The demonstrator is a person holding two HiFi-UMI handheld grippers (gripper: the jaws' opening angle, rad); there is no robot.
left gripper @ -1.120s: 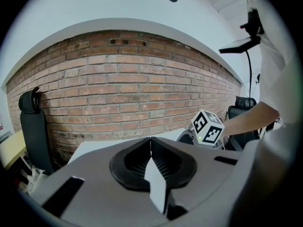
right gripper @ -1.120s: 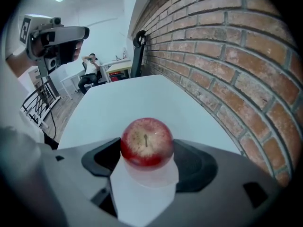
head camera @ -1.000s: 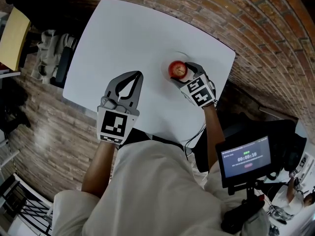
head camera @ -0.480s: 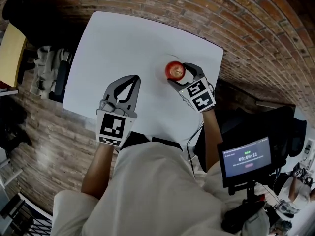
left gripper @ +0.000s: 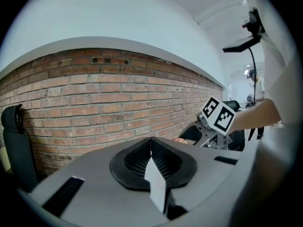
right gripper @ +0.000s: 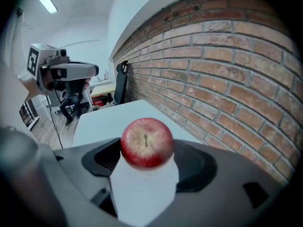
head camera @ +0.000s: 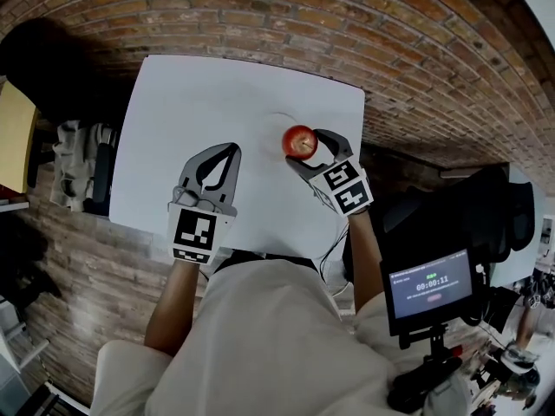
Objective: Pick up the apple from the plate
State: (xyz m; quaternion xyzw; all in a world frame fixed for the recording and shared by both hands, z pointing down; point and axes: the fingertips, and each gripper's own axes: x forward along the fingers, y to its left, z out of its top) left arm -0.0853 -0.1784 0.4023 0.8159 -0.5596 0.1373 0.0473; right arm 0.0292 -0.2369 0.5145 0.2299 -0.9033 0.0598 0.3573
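Note:
A red apple (head camera: 299, 141) sits between the jaws of my right gripper (head camera: 305, 146), which is shut on it near the right edge of the white table (head camera: 199, 102). In the right gripper view the apple (right gripper: 147, 142) fills the gap between the dark jaws of the right gripper (right gripper: 147, 151), stem towards the camera. Just beyond the apple lies a faint white plate (head camera: 276, 121). My left gripper (head camera: 231, 151) rests over the table's near side, shut with nothing in it; the left gripper (left gripper: 151, 140) shows its jaws meeting.
The table stands on a brick floor (head camera: 416, 50), its right edge close by the apple. A dark chair (head camera: 52, 59) is at the far left, and a screen with a timer (head camera: 431, 286) at the lower right.
The right gripper has kept hold of the apple and drawn it slightly off the plate towards me. The head view has shifted. The left gripper stays shut in place.

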